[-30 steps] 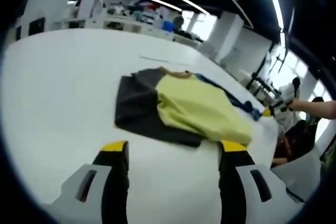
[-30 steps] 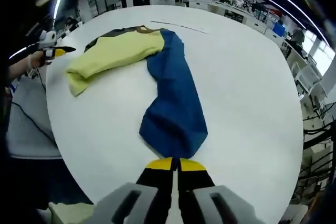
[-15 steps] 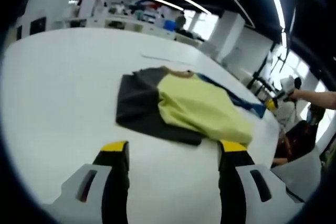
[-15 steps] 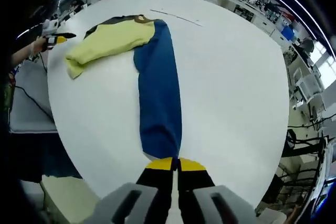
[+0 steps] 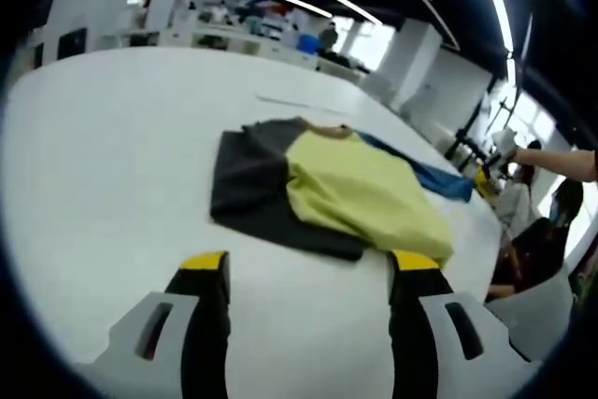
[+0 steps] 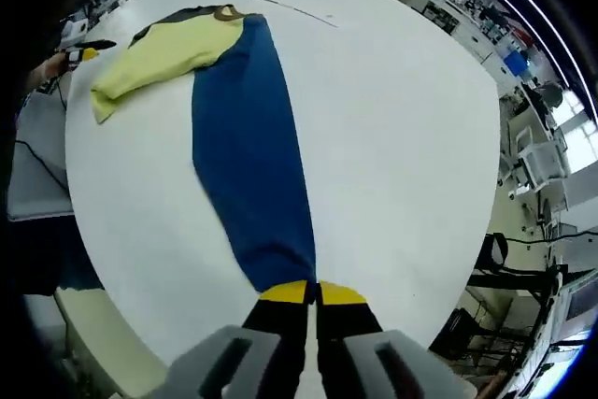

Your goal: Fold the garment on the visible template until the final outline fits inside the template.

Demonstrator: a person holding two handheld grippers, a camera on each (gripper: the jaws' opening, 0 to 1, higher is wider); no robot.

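In the left gripper view the left tool point(image 5: 308, 273) rises from the bottom of the frame with jaws wide and nothing between them, above the white desk point(image 5: 103, 165); the garment point(image 5: 322, 193) lies at centre frame, dark grey panel to the left, yellow panel across the middle, a blue strip trailing to the right edge. In the right gripper view the right tool point(image 6: 312, 292), bottom centre, is clamped on the blue sleeve point(image 6: 248, 151), stretched taut from the yellow panel point(image 6: 168, 53) at upper left; a thin line point(image 6: 294, 8) marks the desk at the top.

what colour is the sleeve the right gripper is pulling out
Blue: the sleeve runs from the right gripper to the yellow body, clearest in the right gripper view.
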